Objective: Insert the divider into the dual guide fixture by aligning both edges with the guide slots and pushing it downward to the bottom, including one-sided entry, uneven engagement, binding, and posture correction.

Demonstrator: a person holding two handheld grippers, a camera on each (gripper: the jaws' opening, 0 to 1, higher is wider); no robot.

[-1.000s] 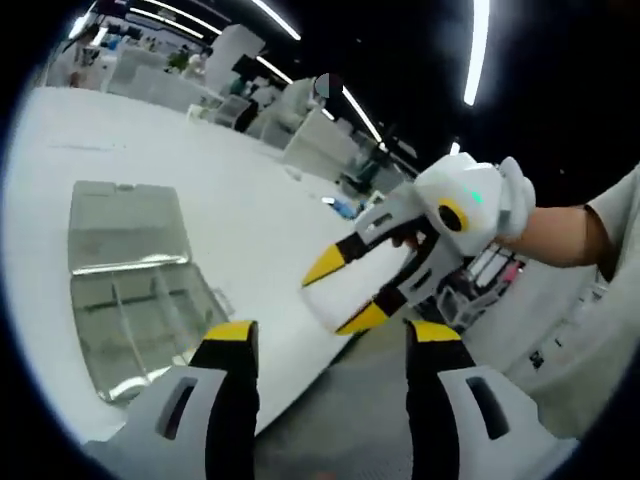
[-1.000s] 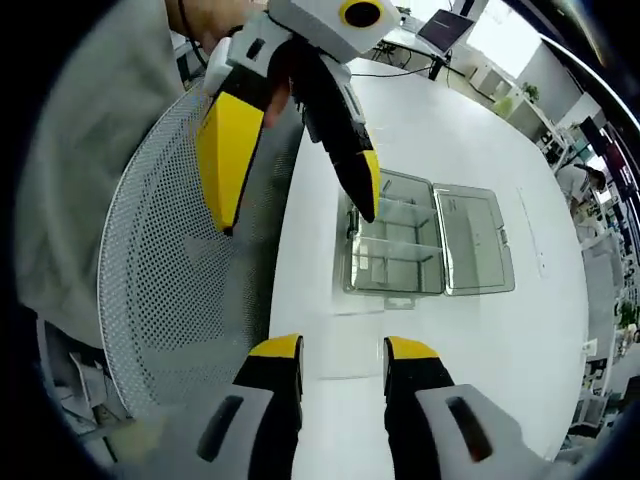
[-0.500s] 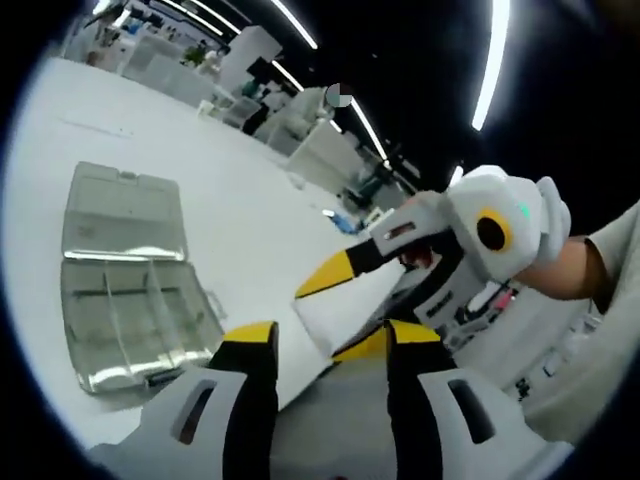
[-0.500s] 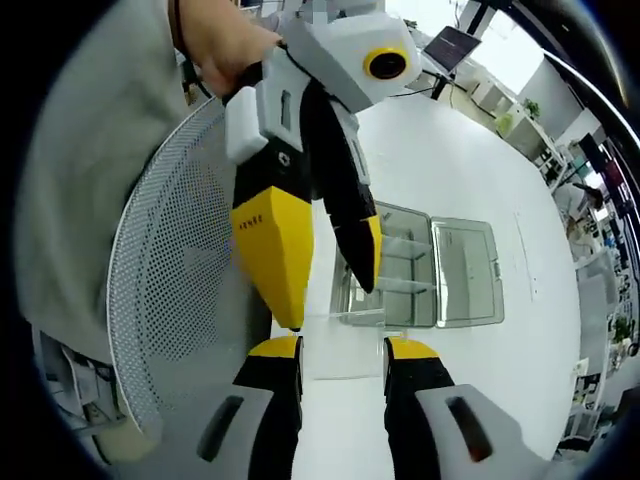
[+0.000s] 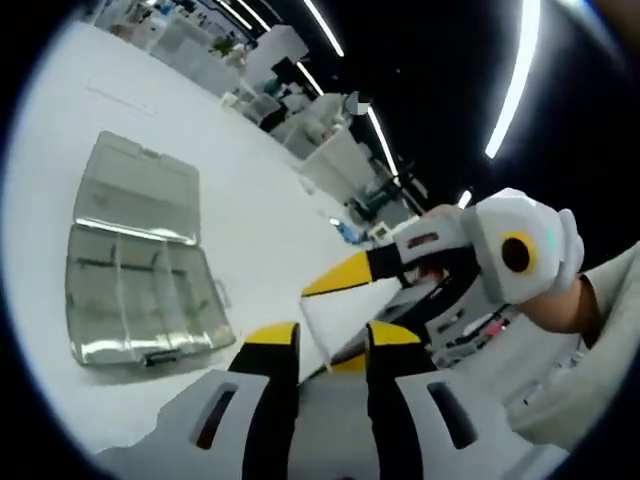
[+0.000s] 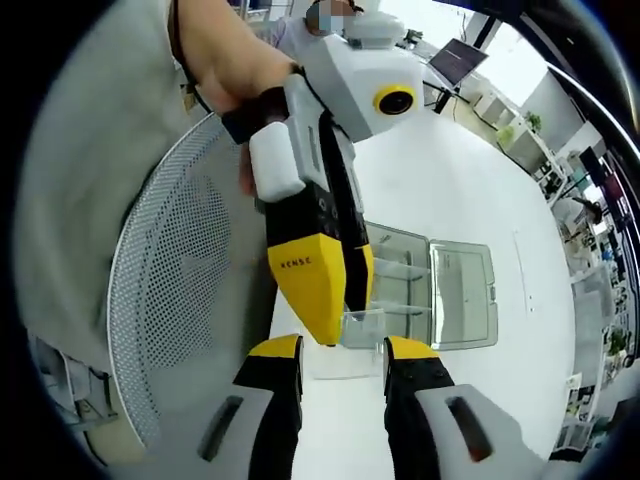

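- A white bench (image 5: 250,240) carries a clear fixture (image 5: 135,275), seen lying open with its lid flat beside the compartments.
- In the right gripper view, the fixture (image 6: 430,295) lies beyond the jaws.
- The right gripper (image 6: 343,350) is seen with jaws spread; a clear divider (image 6: 355,335) sits between and just above the tips.
- The left gripper (image 5: 320,340) shows jaws close together, a narrow gap between them.
- In the right gripper view, the left gripper (image 6: 335,305) is seen at the divider; whether the divider is pinched cannot be told.
- A mesh chair (image 6: 170,300) stands beside the bench.
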